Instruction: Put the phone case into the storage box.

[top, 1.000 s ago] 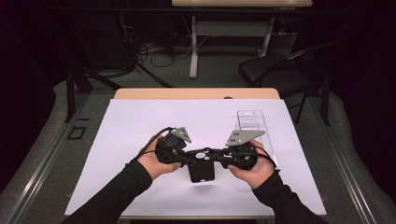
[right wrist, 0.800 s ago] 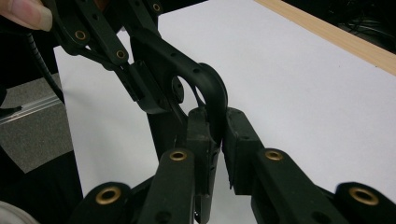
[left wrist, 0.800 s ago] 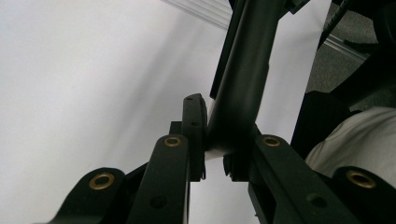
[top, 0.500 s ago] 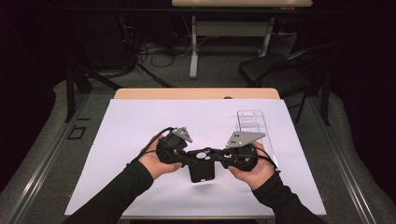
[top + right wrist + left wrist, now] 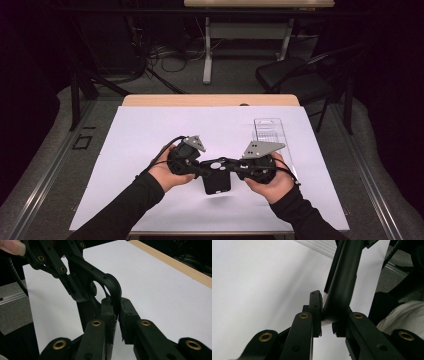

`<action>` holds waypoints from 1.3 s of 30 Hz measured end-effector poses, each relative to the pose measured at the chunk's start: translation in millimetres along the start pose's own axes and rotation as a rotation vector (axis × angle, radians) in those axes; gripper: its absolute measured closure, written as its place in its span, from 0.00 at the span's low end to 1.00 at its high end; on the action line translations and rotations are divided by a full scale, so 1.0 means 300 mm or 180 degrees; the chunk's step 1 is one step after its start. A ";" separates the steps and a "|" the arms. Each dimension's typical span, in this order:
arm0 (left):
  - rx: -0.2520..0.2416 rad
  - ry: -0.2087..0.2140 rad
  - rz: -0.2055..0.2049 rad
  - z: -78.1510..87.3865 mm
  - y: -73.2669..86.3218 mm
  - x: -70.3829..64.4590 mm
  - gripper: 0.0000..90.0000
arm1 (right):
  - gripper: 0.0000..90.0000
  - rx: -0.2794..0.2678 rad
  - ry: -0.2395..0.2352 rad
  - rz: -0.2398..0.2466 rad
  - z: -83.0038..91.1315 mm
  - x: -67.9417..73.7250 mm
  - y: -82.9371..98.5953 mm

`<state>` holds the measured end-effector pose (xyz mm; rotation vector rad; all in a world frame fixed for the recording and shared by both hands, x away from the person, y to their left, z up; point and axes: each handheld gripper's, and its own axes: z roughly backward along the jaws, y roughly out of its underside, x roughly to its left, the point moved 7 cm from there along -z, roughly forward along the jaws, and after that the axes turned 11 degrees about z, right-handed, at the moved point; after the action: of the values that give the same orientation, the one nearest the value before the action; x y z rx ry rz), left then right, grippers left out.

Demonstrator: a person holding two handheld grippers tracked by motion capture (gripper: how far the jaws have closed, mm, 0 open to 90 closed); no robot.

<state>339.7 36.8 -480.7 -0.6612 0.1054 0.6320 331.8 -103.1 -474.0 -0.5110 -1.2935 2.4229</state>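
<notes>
A black phone case (image 5: 217,183) hangs just above the white sheet (image 5: 150,135), held between both grippers. My left gripper (image 5: 201,169) is shut on the case's left edge, and in the left gripper view its jaws (image 5: 325,315) pinch the case wall (image 5: 343,280). My right gripper (image 5: 236,170) is shut on the right edge. In the right gripper view its jaws (image 5: 115,303) clamp the curved rim of the case (image 5: 111,283) by a round cut-out. The left gripper (image 5: 72,290) shows there at the upper left, gripping the case's far side.
A clear plastic tray (image 5: 270,131) lies on the sheet to the right, just beyond my right hand. The wooden table edge (image 5: 210,100) runs along the far side. A chair (image 5: 295,80) and cables stand on the floor behind the table.
</notes>
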 end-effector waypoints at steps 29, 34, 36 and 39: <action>-0.0298 0.0004 0.0121 0.013 0.000 0.024 0.61 | 0.94 -0.0131 0.0092 0.0031 -0.001 -0.023 -0.001; -0.0353 0.0001 0.0191 0.010 0.004 0.028 0.55 | 0.94 -0.0129 0.0173 -0.0011 0.000 -0.029 -0.001; -0.0355 -0.0010 0.0193 0.011 0.006 0.032 0.52 | 0.94 -0.0142 0.0205 -0.0002 0.001 -0.034 -0.003; -0.0418 -0.0026 0.0201 0.015 0.007 0.034 0.50 | 0.94 -0.0145 0.0262 0.0000 0.006 -0.042 -0.002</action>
<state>346.3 46.0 -481.2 -0.7845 0.0777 0.7065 342.2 -109.9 -470.8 -0.6162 -1.3166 2.3512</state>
